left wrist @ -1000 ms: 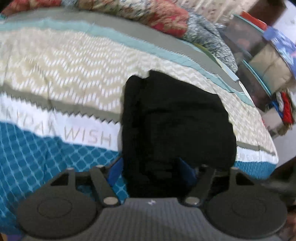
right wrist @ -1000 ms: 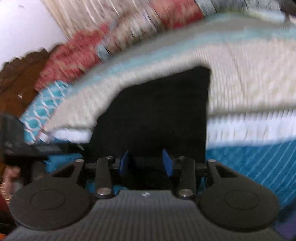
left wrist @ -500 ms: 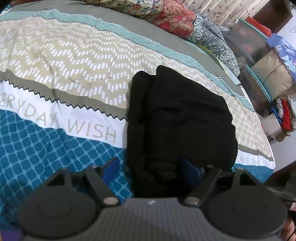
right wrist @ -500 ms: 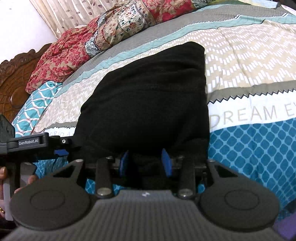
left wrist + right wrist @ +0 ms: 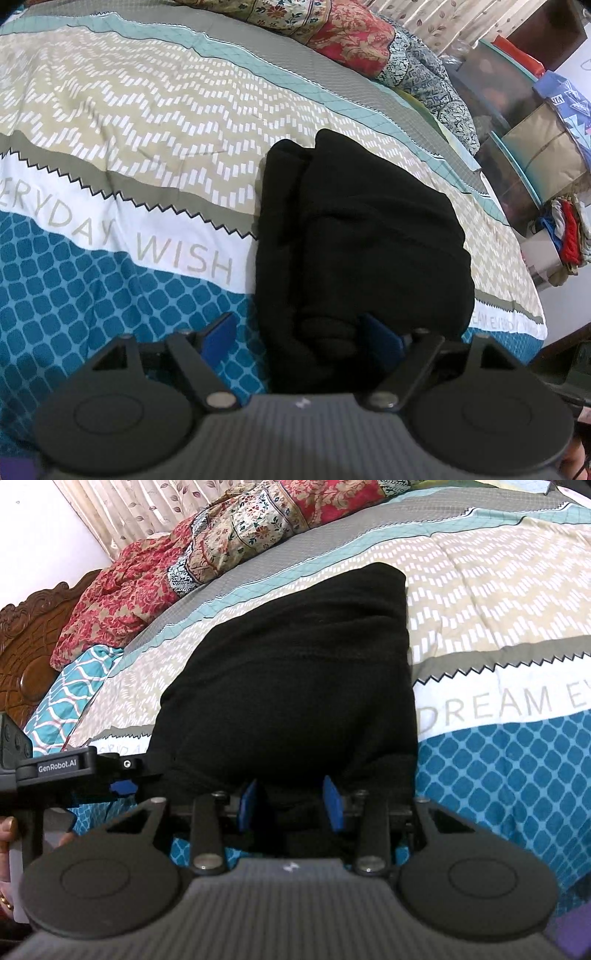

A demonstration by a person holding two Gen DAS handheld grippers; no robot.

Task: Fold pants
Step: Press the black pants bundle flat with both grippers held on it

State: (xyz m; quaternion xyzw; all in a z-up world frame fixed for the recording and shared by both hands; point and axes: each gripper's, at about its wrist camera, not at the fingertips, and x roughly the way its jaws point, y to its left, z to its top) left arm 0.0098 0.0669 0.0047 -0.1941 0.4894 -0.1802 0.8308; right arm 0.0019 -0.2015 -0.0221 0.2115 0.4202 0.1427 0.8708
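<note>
Black pants [image 5: 362, 236] folded; left claw [image 5: 299, 336] opening, bedspread [image 5: 110, 266] perhaps clear leftward.

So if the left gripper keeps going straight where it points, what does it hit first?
Most likely the folded black pants: their near edge already lies between the opening jaws of the left gripper, with the bedspread right underneath.

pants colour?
Plain black pants, no visible pattern; clearest in the right wrist view against the patterned bedspread.

Black grippers w/ blue jaws, round side discs, ribbed grey body, white "GenRobot.AI" label [image 5: 57, 768].
</note>
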